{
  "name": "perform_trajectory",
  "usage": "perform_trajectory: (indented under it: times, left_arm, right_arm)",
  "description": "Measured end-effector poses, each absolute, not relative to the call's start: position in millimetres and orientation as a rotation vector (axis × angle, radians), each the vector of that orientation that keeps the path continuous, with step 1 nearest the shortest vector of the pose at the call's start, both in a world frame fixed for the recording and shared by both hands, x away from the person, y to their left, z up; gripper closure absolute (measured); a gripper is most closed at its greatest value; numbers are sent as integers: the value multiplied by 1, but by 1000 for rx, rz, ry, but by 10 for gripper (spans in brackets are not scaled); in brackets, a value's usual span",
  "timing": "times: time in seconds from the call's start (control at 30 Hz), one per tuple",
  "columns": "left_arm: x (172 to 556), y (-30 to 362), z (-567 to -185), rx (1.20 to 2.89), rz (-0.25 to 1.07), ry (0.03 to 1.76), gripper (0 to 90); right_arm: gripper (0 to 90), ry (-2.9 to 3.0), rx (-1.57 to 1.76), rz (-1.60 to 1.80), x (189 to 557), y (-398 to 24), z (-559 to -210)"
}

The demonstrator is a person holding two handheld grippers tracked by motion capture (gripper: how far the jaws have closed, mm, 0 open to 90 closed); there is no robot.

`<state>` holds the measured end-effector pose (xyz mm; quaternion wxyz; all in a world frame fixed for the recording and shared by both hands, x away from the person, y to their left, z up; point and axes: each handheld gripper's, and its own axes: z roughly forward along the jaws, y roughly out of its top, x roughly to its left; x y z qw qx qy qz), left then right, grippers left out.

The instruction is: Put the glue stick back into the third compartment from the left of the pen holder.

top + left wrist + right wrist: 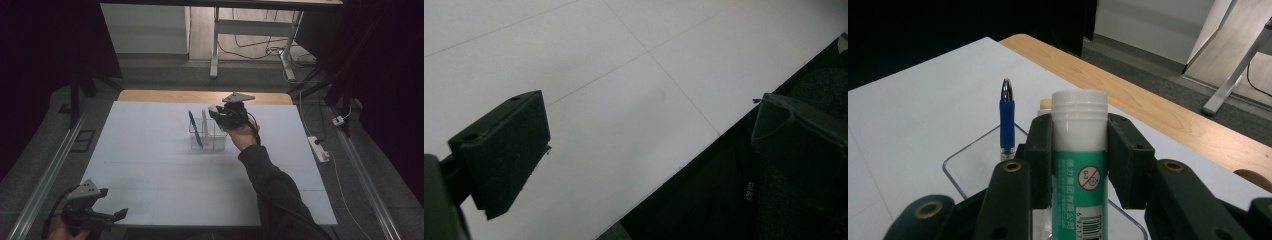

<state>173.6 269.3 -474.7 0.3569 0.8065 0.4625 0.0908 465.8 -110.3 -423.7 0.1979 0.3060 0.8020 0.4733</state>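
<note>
My right gripper (218, 114) is shut on a glue stick (1079, 150) with a green label and a white threaded top, held upright between its pads. It hovers just above the right side of a clear plastic organiser (207, 141) at the middle of the table. A blue pen (195, 130) stands tilted in the organiser's left compartment, and in the right gripper view the blue pen (1007, 120) rises left of the glue stick. A pale stick (204, 120) stands behind it. My left gripper (117, 215) rests at the near left corner, open with nothing between its fingers, over the white sheet in the left gripper view (649, 140).
A white sheet (150, 165) covers the table, with a wooden strip (200, 96) bare along the far edge. A power strip (318, 148) and cables lie on the floor to the right. Desk legs (215, 45) stand beyond the table.
</note>
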Motion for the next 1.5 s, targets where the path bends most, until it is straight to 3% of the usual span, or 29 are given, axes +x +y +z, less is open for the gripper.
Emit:
perform_trajectory:
  times: [1.1, 1.5]
  left_arm:
    - [173, 269, -475, 2085, 238, 1185, 26]
    - [173, 269, -475, 2088, 235, 1186, 26]
  right_arm:
    - [637, 2292, 830, 1211, 467, -103, -452]
    - [467, 2308, 866, 1238, 467, -108, -445]
